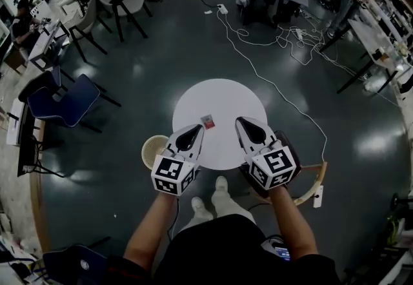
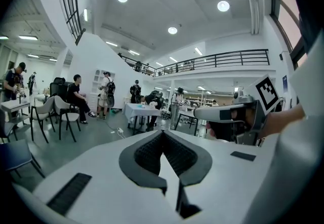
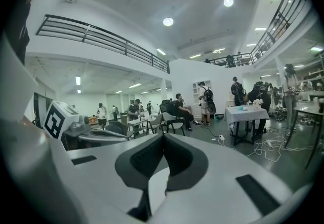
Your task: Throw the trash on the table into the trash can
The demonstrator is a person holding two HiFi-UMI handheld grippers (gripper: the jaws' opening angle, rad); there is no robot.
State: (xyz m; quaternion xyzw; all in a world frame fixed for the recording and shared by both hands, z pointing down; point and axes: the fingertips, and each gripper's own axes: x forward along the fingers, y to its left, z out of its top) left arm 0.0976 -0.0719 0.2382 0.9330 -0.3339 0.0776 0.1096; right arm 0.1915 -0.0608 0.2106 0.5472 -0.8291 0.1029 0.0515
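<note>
With the left claw (image 1: 199, 129) and right claw (image 1: 240, 122) both closed on nothing over the desk (image 1: 219, 93), one is best opened wide and lowered squarely onto the trash (image 1: 207, 121) lying there between them, before it is carried to the can (image 1: 152, 148) at the desk's left.

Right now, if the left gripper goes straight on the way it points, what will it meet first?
Probably nothing near: the left gripper points level, above the round table and the small red item. Far ahead stands a cloth-covered table; depth is unclear.
</note>
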